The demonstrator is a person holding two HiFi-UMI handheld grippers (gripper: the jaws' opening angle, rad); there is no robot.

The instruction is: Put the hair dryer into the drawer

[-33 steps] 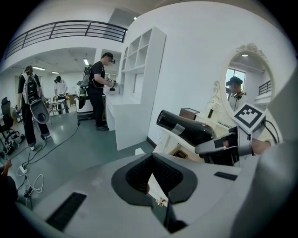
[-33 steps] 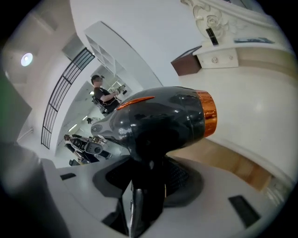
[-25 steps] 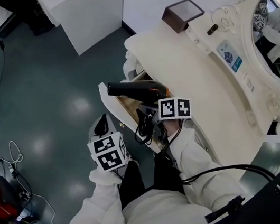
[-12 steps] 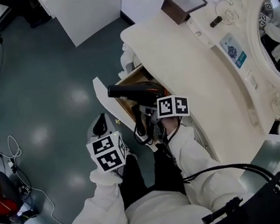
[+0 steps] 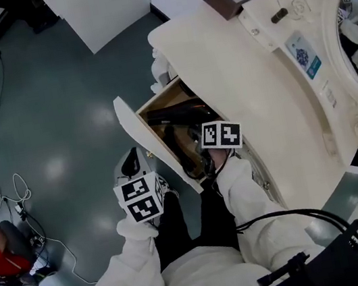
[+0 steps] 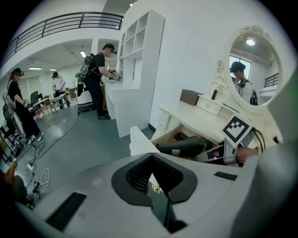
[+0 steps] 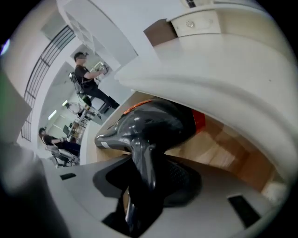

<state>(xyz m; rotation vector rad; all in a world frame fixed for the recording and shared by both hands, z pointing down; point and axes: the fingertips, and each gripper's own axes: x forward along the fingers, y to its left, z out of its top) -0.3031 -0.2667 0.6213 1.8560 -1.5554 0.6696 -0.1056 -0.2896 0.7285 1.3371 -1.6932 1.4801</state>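
The right hand-held gripper [image 7: 139,195] is clamped on the handle of the black hair dryer [image 7: 153,123]. The dryer's body sits inside the open wooden drawer [image 5: 158,100] below the cream dressing-table surface [image 5: 234,67], with its nozzle toward the white front panel. The left hand-held gripper [image 6: 166,207] hangs near that panel, jaws together and holding nothing.

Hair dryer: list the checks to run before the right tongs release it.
1. Drawer open: ok.
2. Hair dryer over the drawer's wooden floor, under the tabletop: ok.
3. Hair dryer resting on that floor: cannot tell.
4. Right tongs clamped on its handle: ok.
5. Left tongs shut, empty, outside the drawer: ok.
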